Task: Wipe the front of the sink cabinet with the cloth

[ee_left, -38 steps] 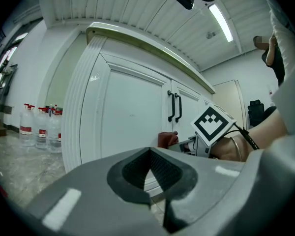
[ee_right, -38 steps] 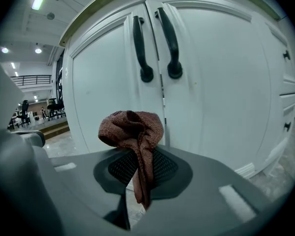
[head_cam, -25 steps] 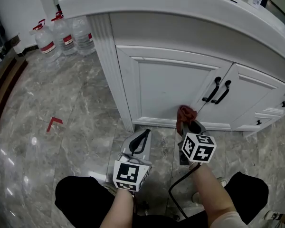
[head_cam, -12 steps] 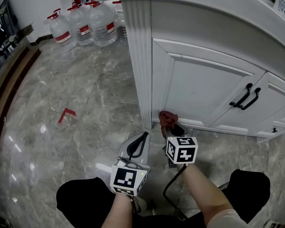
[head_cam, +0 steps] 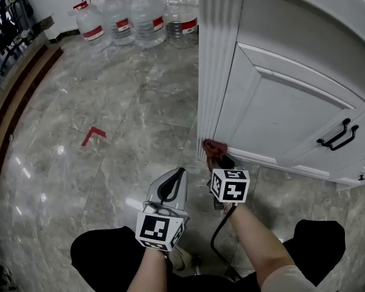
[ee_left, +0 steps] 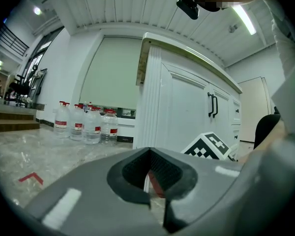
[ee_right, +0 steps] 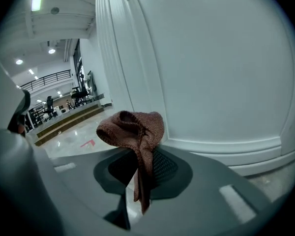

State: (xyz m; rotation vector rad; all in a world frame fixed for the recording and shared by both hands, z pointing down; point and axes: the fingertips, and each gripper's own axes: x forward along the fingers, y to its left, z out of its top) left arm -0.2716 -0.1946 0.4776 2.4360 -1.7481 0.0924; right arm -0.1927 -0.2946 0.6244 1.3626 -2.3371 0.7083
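Note:
A reddish-brown cloth [head_cam: 213, 146] [ee_right: 135, 131] is bunched at the tips of my right gripper [head_cam: 219, 157] [ee_right: 137, 173], which is shut on it. The cloth sits against the bottom left corner of the white sink cabinet [head_cam: 280, 102] [ee_right: 211, 68], beside its fluted corner post [head_cam: 216, 53]. My left gripper [head_cam: 171, 184] [ee_left: 148, 173] hangs low over the floor just left of the right one, shut with nothing in it. Black door handles [head_cam: 337, 134] show at the cabinet's right.
Several large water bottles with red caps [head_cam: 134, 14] [ee_left: 83, 122] stand on the grey marble floor behind the cabinet's left end. A red tape mark [head_cam: 93, 134] lies on the floor at left. A wooden step [head_cam: 18, 96] runs along the far left. My knees [head_cam: 103, 254] are at the bottom.
My right gripper has carried the cloth leftward along the cabinet's base, from below the door handles to the corner post. My view has shifted left with it; the left gripper stayed beside it.

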